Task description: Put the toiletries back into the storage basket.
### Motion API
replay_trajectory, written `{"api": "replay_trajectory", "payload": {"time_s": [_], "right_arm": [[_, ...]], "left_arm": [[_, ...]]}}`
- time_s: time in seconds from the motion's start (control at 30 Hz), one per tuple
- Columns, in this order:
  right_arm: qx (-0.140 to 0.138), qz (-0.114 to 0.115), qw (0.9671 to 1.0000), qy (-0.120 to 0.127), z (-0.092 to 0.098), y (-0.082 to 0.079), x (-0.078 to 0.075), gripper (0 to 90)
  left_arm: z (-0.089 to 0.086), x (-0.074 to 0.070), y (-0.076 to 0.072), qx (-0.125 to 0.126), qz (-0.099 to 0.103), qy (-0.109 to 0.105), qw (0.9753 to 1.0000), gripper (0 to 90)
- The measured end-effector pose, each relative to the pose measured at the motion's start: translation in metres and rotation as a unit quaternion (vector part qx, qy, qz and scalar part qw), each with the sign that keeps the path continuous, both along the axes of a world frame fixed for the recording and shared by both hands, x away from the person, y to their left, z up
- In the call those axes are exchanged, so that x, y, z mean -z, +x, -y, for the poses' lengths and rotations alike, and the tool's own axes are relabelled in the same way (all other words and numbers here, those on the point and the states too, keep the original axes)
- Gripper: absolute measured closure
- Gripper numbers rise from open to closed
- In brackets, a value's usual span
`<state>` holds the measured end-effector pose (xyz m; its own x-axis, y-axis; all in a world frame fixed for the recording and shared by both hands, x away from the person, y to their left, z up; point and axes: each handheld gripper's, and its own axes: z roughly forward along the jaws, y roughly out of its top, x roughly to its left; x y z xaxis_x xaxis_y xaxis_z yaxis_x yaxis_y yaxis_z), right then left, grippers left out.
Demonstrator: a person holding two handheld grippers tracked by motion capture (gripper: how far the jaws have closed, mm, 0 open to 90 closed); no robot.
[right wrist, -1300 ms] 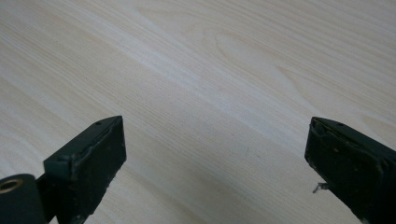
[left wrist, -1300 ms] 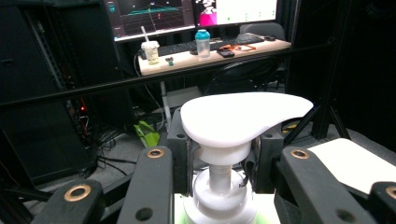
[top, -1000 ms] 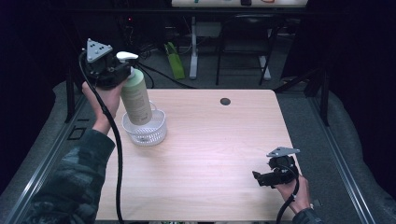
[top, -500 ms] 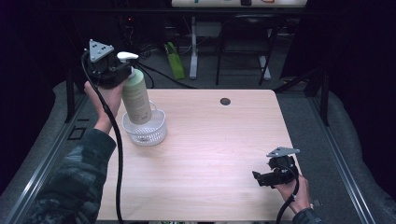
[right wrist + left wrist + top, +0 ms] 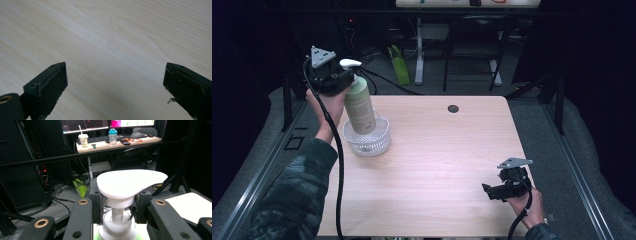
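Left tool (image 5: 343,76) is pinching the neck of the pump bottle (image 5: 360,104), jaws pressed in on both sides just under the white pump head (image 5: 130,182). That's the narrow, rigid part, and the head overhangs the jaws, so it likely can't slip down through them.

Bottle stands nearly upright, bottom end inside the white mesh basket (image 5: 379,141) at the back-left of the surface (image 5: 437,165). Can't tell from the high view whether the base is resting on the basket floor or hanging just above it.

Bottle: pale green body, label on the front (too small to read), white collar and pump, spout pointing away from the left hand (image 5: 329,106).

Right tool (image 5: 495,190) is idle at the near right of the surface, jaws spread wide, nothing between them but bare wood. Well apart from the basket.
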<state>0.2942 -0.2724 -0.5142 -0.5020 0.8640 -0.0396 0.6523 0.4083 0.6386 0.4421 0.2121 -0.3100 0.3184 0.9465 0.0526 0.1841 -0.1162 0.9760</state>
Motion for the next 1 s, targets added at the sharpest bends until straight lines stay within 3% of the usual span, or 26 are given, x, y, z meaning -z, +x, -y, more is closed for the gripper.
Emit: {"api": "replay_trajectory", "payload": {"time_s": [0.33, 0.53, 1.0], "right_arm": [[0.0, 0.0, 1.0, 0.0, 0.0, 0.0, 0.0, 4.7], [0.001, 0.0, 1.0, 0.001, 0.0, 0.0, 0.0, 4.7], [0.001, 0.0, 1.0, 0.001, 0.0, 0.0, 0.0, 4.7]], "left_arm": [[0.0, 0.003, 0.003, -0.004, -0.007, 0.007, 0.9999, 67.7], [-0.001, 0.014, 0.005, -0.008, -0.015, 0.014, 0.9998, 67.7], [-0.007, 0.038, 0.008, -0.012, -0.031, 0.007, 0.9994, 67.7]]}}
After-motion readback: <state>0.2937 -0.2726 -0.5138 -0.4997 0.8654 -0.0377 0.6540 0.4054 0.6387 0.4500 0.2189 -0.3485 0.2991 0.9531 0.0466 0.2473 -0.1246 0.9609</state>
